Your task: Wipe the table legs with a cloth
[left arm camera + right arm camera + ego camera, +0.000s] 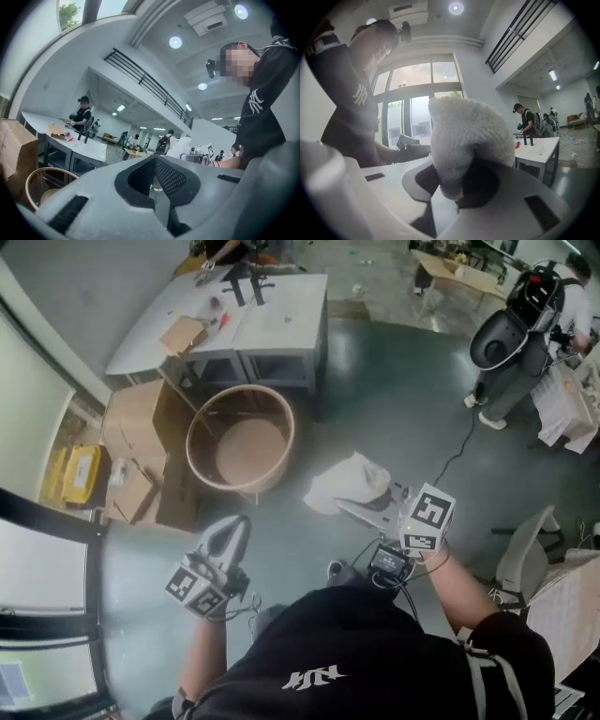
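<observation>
The right gripper [364, 509] has its jaws closed on a white cloth [347, 482]. In the right gripper view the fluffy bundle [468, 136] bulges up and out from between the pads, pinched near its lower end. The left gripper [231, 531] has its jaws brought together with nothing between them, and the left gripper view shows only the two mesh pads meeting.

The person stands on the open floor, well apart from the grey table [281, 324], and the cloth is held in the air at about waist height. A round wooden tub [283, 420] and some cardboard boxes [136, 418] stand between the person and the table legs [316, 381].

No wiping seems to have begun — the step in hand is the approach. To do it well, walk round the tub to the nearest leg and crouch so the right gripper can reach low. Press the loose bulk of the cloth against the leg, not the jaws' own tips, and draw it down the full height. The empty left gripper could brace against the tabletop's edge to steady it.
</observation>
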